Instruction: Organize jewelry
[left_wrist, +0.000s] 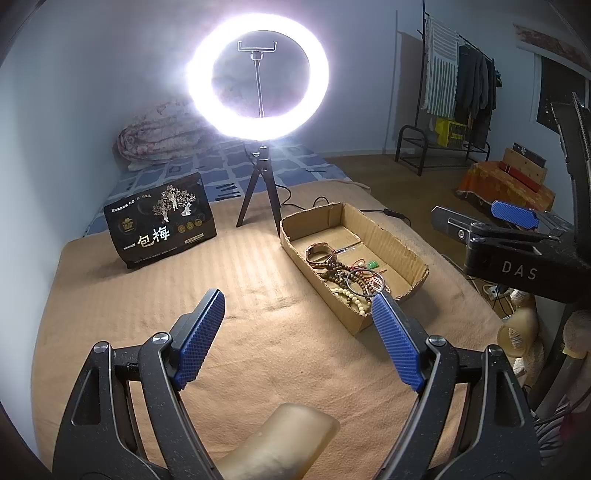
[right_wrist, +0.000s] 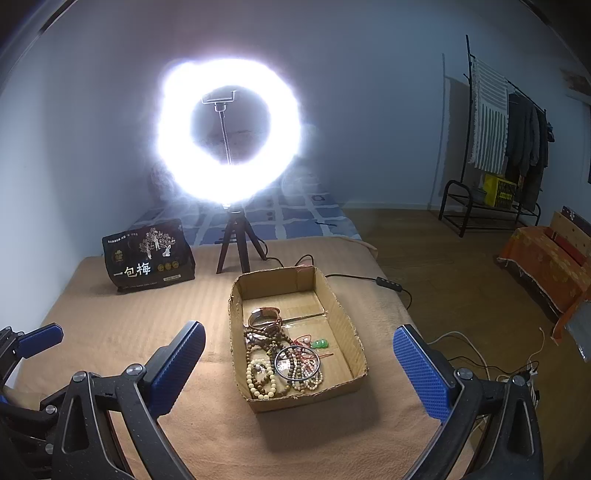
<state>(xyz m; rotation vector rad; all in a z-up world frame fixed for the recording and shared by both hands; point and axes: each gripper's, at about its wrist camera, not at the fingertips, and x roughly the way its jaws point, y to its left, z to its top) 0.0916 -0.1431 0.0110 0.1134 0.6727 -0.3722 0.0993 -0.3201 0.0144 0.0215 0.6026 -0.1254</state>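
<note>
Well, cardboard box (right_wrist: 347, 325), bead bracelets (right_wrist: 266, 369) inside (tangled), both tools agape

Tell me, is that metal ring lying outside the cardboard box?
No, the metal ring lies inside the cardboard box, on top of the beaded bracelets.

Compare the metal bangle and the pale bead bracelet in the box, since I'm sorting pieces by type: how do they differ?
The metal bangle is one thin, dark, smooth hoop; the pale bead bracelet is a string of round cream beads. The bangle lies on top of other bead strands, towards the right of the heap; the pale bracelet sits at the heap's near left corner, against the wall of the cardboard box. Both lie flat in the same box, untouched.
</note>
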